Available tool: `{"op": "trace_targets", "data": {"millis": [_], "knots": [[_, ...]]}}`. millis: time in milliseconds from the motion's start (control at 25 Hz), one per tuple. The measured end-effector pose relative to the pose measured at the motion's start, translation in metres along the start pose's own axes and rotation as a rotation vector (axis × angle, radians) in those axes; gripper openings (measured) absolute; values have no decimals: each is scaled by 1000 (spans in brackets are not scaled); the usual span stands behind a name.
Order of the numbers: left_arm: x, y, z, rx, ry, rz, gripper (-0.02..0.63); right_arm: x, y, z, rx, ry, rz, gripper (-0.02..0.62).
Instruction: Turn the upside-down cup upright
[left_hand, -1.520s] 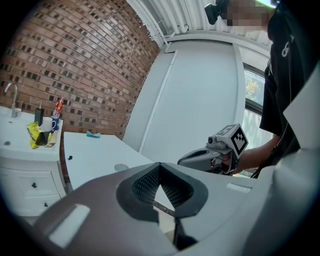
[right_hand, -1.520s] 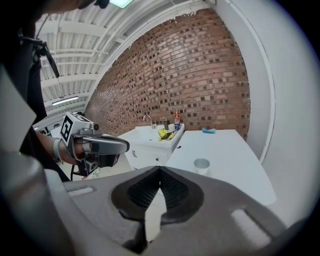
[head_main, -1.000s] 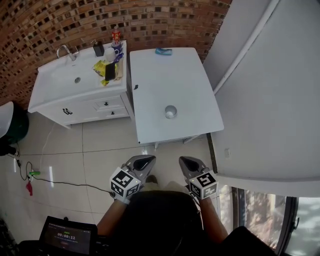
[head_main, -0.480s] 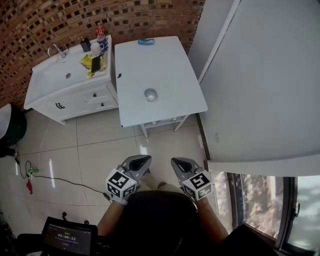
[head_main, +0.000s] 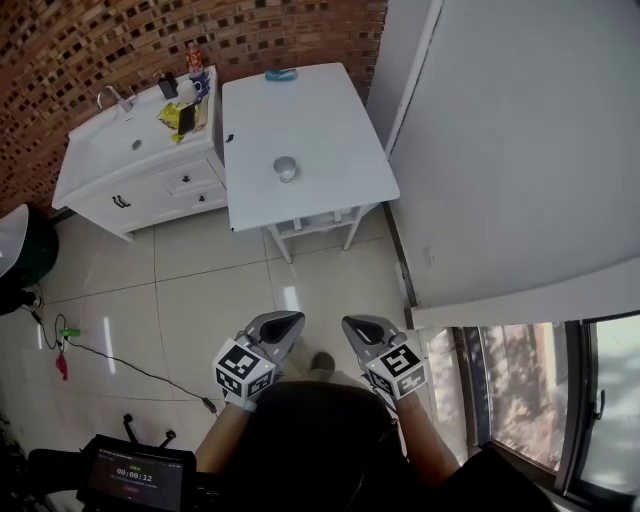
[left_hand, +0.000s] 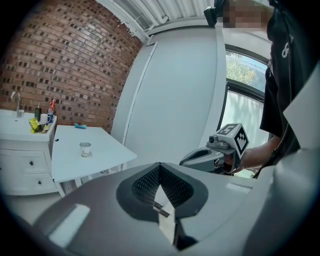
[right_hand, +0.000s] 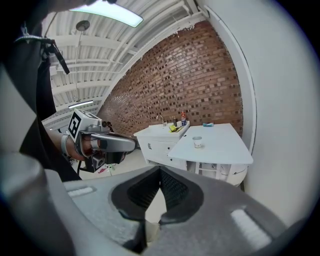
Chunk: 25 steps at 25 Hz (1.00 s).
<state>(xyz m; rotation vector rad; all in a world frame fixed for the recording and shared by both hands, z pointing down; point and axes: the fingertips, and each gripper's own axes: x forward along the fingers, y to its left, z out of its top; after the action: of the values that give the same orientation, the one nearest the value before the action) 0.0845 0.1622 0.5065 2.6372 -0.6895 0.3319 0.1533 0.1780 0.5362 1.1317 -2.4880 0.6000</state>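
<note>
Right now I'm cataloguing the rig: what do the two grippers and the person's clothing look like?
Both the left gripper and right gripper have grey tapered shells with black ribbed jaw pads, and each carries a white cube printed with black square markers. The person wears a black top.

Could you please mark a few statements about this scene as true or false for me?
1. The cup stands on the white table. True.
2. The left tongs hold the cup. False: they are shut on nothing, and the cup is well away from them on the table.
3. A sink cabinet stands beside the table, by the brick wall. True.
4. The right tongs are wide open. False: they are shut, with nothing between them.
5. A small blue thing lies near the table's far edge. True.
</note>
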Motion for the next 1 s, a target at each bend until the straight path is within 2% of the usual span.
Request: {"op": "trace_targets", "data": {"millis": [160, 440, 640, 1000], "knots": [[-8, -20, -8, 5, 2, 4, 15, -14, 14, -9, 6, -8, 16, -8], [-21, -21, -18, 8, 1, 18, 15, -6, 28, -17, 1, -11, 36, -8], [-48, -42, -27, 3, -8, 11, 15, -21, 56, -25, -13, 1, 27, -8], [-100, -38, -42, -15, -32, 1, 15, -9, 104, -25, -17, 7, -1, -8]]}}
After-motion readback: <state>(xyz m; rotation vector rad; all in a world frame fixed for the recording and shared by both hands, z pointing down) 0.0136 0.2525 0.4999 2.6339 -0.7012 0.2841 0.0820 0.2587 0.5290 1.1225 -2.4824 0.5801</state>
